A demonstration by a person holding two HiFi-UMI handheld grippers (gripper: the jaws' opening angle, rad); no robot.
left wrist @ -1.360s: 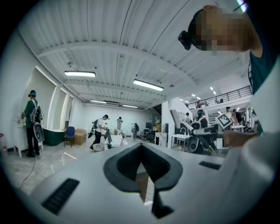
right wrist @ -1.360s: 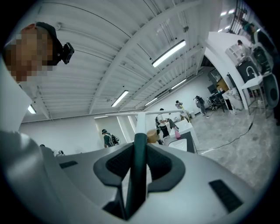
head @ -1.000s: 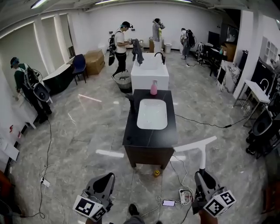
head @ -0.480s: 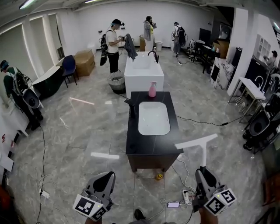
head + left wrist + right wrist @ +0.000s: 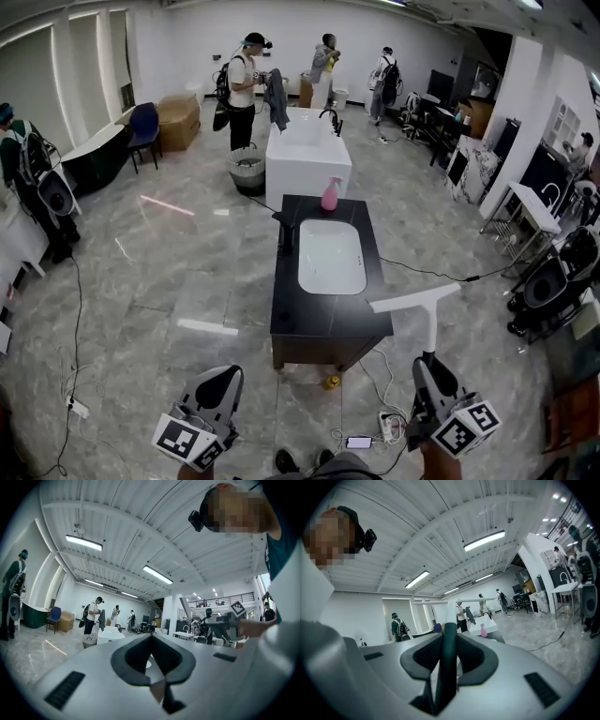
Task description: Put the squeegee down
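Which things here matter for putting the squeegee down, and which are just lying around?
For the job: squeegee, clamped in the right gripper; black counter, likely where it goes.
Just lying about: pink spray bottle; phone and power strip on the floor; laundry basket.

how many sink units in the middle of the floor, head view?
2. Black vanity with a white basin, nearest the camera; white sink unit right behind it, farther off. More may be hidden in the clutter along the right wall.

Pink bottle [image 5: 329, 193] on black vanity [image 5: 323, 321]; perhaps a phone [image 5: 358, 442] on floor [image 5: 169, 281].
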